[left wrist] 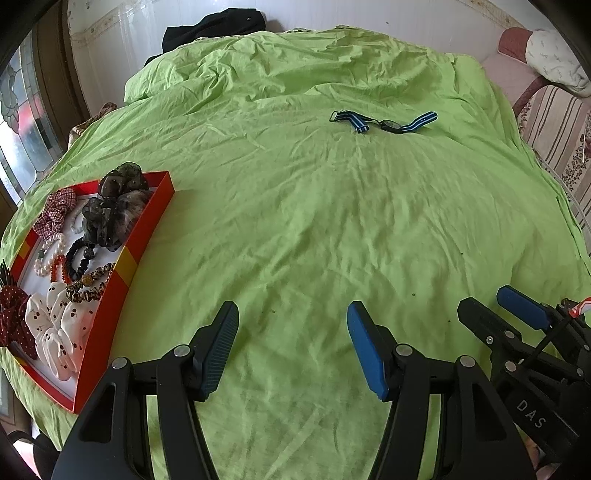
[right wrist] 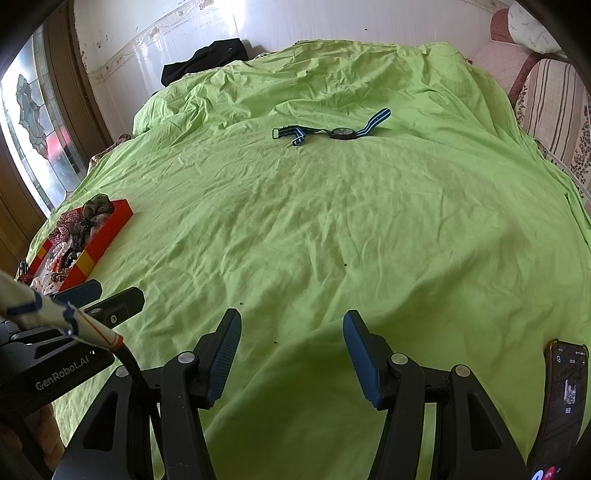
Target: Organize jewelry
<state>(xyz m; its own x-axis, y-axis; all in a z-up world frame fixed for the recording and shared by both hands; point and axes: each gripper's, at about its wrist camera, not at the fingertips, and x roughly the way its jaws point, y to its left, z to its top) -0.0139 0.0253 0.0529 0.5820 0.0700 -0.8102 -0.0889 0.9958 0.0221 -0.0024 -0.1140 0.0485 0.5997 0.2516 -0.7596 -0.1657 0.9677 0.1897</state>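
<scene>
A wristwatch with a blue striped strap (left wrist: 384, 122) (right wrist: 332, 131) lies flat on the green bedsheet, far ahead of both grippers. A red tray (left wrist: 147, 236) (right wrist: 107, 232) at the left holds scrunchies, hair ties and bead bracelets. My left gripper (left wrist: 291, 343) hovers open above bare sheet, just right of the tray's near end, nothing between its blue pads. My right gripper (right wrist: 291, 350) is also open over bare sheet, empty. Each gripper shows in the other's view: the right one (left wrist: 495, 314) at the right edge, the left one (right wrist: 99, 295) at the left edge.
The bed is covered by a wrinkled green sheet (left wrist: 314, 221) with a bunched fold at the far left. A black garment (left wrist: 214, 26) lies at the head of the bed. A phone (right wrist: 565, 402) rests at the near right. A striped sofa (left wrist: 554, 122) stands right of the bed.
</scene>
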